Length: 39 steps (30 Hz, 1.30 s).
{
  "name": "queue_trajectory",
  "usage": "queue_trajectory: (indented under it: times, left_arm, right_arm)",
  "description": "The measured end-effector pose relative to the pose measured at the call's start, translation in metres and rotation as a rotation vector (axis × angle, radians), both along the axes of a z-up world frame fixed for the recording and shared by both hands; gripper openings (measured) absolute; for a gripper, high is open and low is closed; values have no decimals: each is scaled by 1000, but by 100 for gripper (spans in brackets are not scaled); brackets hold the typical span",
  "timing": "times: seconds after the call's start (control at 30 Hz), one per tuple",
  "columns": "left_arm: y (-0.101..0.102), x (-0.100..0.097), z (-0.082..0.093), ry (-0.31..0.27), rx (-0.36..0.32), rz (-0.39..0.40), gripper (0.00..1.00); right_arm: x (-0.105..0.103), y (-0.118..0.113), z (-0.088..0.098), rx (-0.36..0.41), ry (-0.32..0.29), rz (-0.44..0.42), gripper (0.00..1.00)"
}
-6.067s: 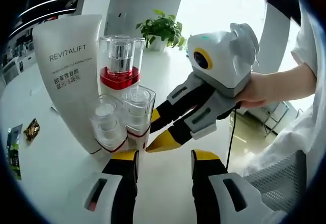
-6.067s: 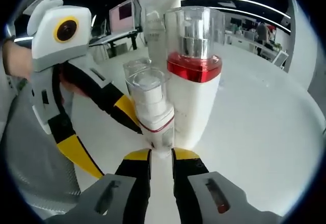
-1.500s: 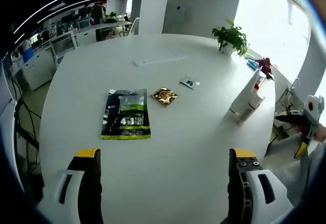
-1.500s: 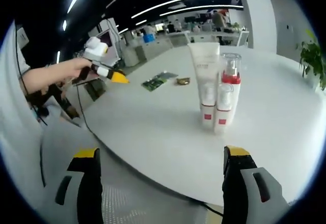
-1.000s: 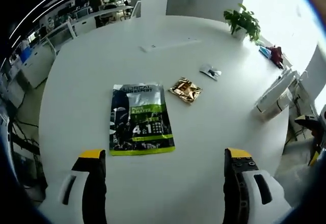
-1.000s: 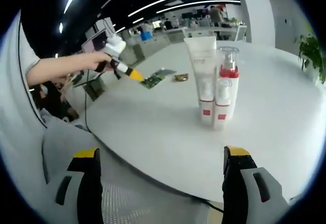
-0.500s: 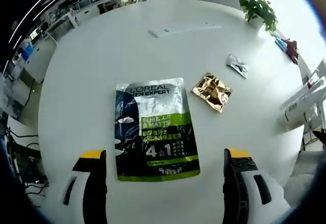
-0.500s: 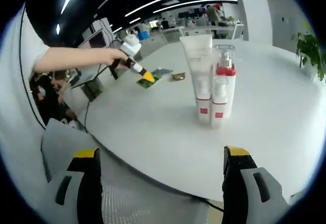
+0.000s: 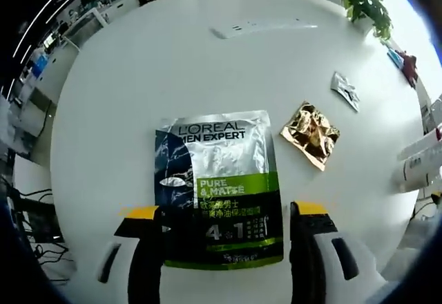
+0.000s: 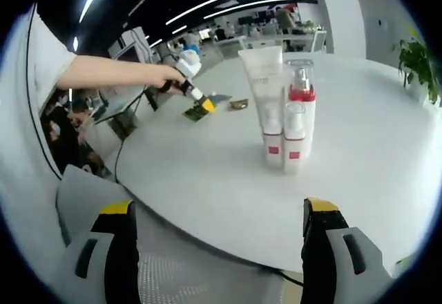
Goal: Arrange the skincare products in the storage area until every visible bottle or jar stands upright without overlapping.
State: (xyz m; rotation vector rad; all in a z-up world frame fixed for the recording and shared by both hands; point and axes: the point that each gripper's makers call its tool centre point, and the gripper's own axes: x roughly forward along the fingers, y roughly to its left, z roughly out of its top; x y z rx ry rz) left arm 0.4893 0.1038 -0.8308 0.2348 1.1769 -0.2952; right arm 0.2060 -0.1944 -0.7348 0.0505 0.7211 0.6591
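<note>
Done: white tube (image 10: 260,93) and pump bottles (image 10: 299,114) standing upright mid-frame | Left: face-mask sachet (image 9: 217,190) being straddled by wide-open left hand-held gripper (image 9: 224,215) | right hand-held gripper (image 10: 217,215) being held wide, empty

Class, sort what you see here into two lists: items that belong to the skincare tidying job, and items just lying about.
Job:
white tube
pump bottle
small bottles
sachet pack
gold sachet
silver sachet
left gripper

Lying about:
power strip
plant
table
</note>
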Motion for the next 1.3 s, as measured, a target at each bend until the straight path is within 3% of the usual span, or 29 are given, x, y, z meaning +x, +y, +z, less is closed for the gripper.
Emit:
queue_trajectory:
  times: [0.17, 0.3, 0.33, 0.4, 0.43, 0.47, 0.5, 0.57, 0.67, 0.8, 0.9, 1.03, 1.07, 1.17, 1.23, 1.3]
  left_arm:
    - [-5, -10, 7, 7, 2, -17, 65]
    - [-4, -2, 6, 4, -20, -30, 56]
    - [-7, 5, 9, -28, -46, -17, 48]
    - [-23, 5, 19, -68, -131, -11, 9]
    - [-22, -1, 17, -45, -119, -19, 7]
    - [-14, 5, 11, -75, -69, -3, 5]
    - [-16, -2, 7, -50, -63, -36, 5]
    - [-26, -16, 10, -31, -88, -32, 5]
    - [-12, -2, 20, -88, -77, -20, 5]
    - [-1, 14, 46, -207, -35, -100, 5]
    - [20, 32, 52, -253, 19, -181, 19]
    - [35, 39, 49, -237, 12, -173, 66]
    - [39, 42, 44, -208, 3, -180, 74]
    - [33, 38, 42, -187, -10, -206, 88]
    - [39, 44, 33, -147, -20, -218, 97]
    - [44, 44, 23, -105, -10, -236, 99]
  right_arm:
    - [0, 1, 0, -1, -1, 3, 99]
    - [0, 0, 0, -2, -2, -1, 99]
    - [1, 0, 1, -1, -3, -4, 99]
    - [1, 1, 1, -2, -3, -4, 99]
    - [0, 1, 1, -2, -3, -3, 99]
    - [0, 1, 1, -3, -3, -1, 99]
    - [0, 2, 1, -5, -3, 1, 99]
    - [0, 2, 1, -6, -5, 3, 99]
    - [0, 2, 2, -5, -8, -1, 99]
    - [0, 1, 1, -7, -8, 0, 99]
    - [-1, 1, 1, -6, -4, 4, 99]
    - [-1, 1, -1, -6, 6, 4, 99]
    - [-1, 1, -2, -7, 8, 5, 99]
    - [-1, 1, -4, -11, 23, 9, 99]
    - [-2, 0, -5, -13, 29, 11, 97]
    - [-2, 0, -7, -15, 36, 11, 97]
